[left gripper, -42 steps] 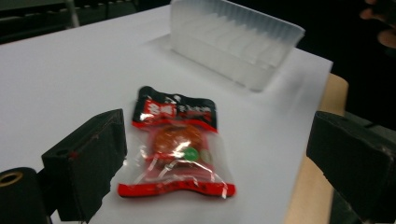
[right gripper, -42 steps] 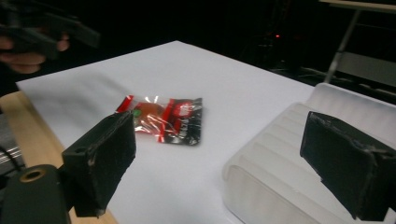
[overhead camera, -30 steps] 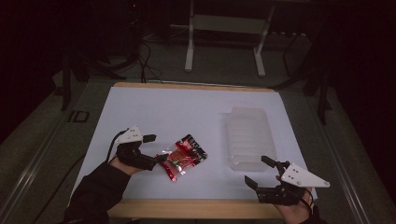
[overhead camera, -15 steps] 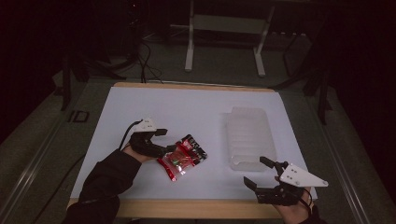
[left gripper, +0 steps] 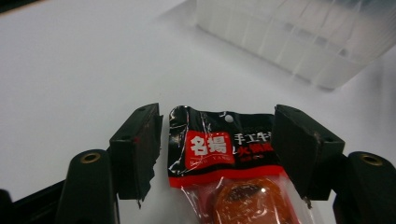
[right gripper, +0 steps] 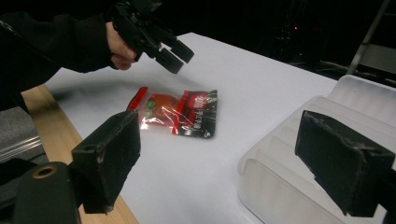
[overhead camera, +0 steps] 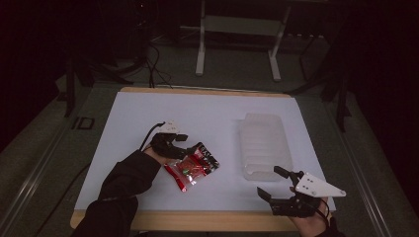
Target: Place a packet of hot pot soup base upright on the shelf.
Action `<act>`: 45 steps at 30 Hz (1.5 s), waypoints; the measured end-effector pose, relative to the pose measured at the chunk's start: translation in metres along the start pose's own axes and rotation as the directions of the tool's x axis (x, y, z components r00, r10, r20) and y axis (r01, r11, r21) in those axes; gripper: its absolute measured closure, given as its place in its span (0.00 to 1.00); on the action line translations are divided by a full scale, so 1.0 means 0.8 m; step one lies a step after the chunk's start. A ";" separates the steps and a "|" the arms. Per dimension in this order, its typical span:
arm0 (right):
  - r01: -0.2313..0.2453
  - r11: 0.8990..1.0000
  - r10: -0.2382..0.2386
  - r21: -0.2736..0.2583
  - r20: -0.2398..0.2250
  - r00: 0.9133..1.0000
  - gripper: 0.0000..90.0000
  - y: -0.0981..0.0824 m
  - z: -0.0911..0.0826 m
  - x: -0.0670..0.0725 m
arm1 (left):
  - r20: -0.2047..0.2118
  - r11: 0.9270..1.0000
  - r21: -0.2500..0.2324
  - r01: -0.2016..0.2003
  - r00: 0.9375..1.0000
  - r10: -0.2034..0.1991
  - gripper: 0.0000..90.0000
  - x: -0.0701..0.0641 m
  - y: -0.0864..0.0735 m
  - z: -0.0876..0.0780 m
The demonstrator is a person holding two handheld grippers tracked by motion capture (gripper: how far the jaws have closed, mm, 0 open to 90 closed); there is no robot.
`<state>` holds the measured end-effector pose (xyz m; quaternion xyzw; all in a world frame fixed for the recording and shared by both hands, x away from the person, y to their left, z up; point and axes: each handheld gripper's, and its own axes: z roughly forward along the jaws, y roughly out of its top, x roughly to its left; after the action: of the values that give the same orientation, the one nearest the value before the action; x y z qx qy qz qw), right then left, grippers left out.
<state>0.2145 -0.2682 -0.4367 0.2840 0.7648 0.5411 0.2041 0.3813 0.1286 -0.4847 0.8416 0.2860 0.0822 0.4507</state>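
Observation:
A red and black snack packet [overhead camera: 192, 165] lies flat on the white table [overhead camera: 217, 113], left of centre. My left gripper [overhead camera: 189, 144] hovers just over the packet's black end, open. In the left gripper view the packet [left gripper: 224, 154] sits between the two spread jaws, and neither jaw touches it. My right gripper [overhead camera: 271, 181] stands open near the front right edge, holding nothing. In the right gripper view the packet [right gripper: 182, 112] lies ahead, with the left gripper [right gripper: 168, 49] above it and a hand behind.
A clear ribbed plastic container [overhead camera: 267, 145] stands right of the packet, just beyond my right gripper; its near rim [right gripper: 280, 186] lies close under the right jaws. The table's wooden front edge [overhead camera: 197, 221] runs along the bottom. Dark floor and stands lie beyond.
My left gripper has moved right and forward, from beside the packet's left end to over its black top end. The right gripper has barely moved.

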 end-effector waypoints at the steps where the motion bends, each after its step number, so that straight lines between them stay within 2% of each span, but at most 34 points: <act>1: -0.001 1.000 0.001 0.001 -0.002 1.000 0.16 0.000 0.000 0.000 | 0.005 1.000 0.004 0.005 1.000 -0.005 0.39 0.002 0.000 0.003; 13: -0.002 1.000 0.002 -0.001 -0.008 1.000 0.16 -0.001 0.000 0.000 | 0.008 0.996 0.086 0.024 1.000 -0.025 0.46 0.018 0.001 0.044; 18: -0.004 1.000 0.004 0.001 -0.013 1.000 0.16 -0.001 0.000 0.000 | 0.004 0.991 0.130 0.018 1.000 -0.018 0.46 0.021 -0.001 0.059; 23: 0.000 1.000 0.000 0.003 -0.018 1.000 0.16 -0.001 0.000 0.001 | 0.010 0.987 0.162 0.006 1.000 -0.007 0.46 0.023 -0.002 0.067; 27: -0.005 1.000 0.005 0.006 -0.021 1.000 0.16 -0.002 0.001 0.001 | 0.015 0.979 0.206 0.005 1.000 -0.008 0.46 0.025 -0.004 0.075; 31: -0.003 1.000 0.003 0.005 -0.017 1.000 0.16 -0.002 0.001 0.000 | 0.013 0.976 0.217 -0.006 1.000 0.003 0.46 0.022 -0.005 0.078; 32: -0.002 1.000 0.002 0.006 -0.017 1.000 0.16 -0.002 0.001 0.000 | 0.008 0.973 0.232 -0.010 1.000 0.008 0.46 0.021 -0.005 0.079; 37: -0.002 1.000 0.002 0.010 -0.018 1.000 0.16 -0.002 0.001 0.001 | -0.003 0.965 0.259 -0.050 0.999 0.052 0.46 0.013 -0.003 0.081; 40: 0.004 1.000 -0.004 0.009 -0.015 1.000 0.16 -0.001 0.001 0.001 | -0.009 0.963 0.262 -0.067 0.997 0.072 0.47 0.009 -0.003 0.081; 42: 0.007 1.000 -0.007 0.009 -0.011 1.000 0.16 -0.001 0.001 0.001 | -0.014 0.958 0.273 -0.090 0.995 0.098 0.52 0.002 -0.002 0.081; 45: 0.002 1.000 -0.002 0.013 -0.011 1.000 0.16 -0.002 0.001 0.001 | -0.020 0.957 0.272 -0.099 0.994 0.108 0.55 -0.002 -0.003 0.081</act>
<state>0.2144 -0.2672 -0.4382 0.2816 0.7696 0.5376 0.1986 0.4048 0.0828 -0.5243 0.9076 0.2578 0.0805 0.3214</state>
